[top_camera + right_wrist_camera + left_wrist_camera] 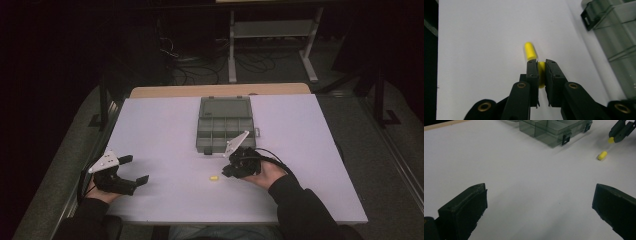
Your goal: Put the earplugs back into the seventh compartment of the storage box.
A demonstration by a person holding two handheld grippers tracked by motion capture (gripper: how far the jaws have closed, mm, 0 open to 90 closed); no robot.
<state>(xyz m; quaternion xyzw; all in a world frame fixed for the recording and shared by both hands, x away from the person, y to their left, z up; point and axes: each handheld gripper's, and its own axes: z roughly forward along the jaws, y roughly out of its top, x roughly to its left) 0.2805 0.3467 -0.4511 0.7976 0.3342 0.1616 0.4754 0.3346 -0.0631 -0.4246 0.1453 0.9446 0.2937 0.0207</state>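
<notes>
My right tool is clenched on a small yellow plug, gripped across its middle so the ends stick out between the jaws; I hold it low over the bench, near the front edge and just right of centre. My left tool rests at the near left with its jaws spread wide and nothing between them, parked well apart so it stays out of the working hand's way.

The bench is a pale sheet with plenty of bare room. At its far middle sits the grey compartment box, lid thrown back flat, its dividers exposed. I judge it stands open like that so small parts can be dropped straight into a cell, and its near edge lies just beyond my right tool, a short carry.

Smallest of all, a second yellow plug lies loose on the bench just left of my right tool, on its side, touching nothing. In the right gripper view it shows directly past the jaw tips, close to the one I hold. I expect it waits its turn after this one goes in the box.
</notes>
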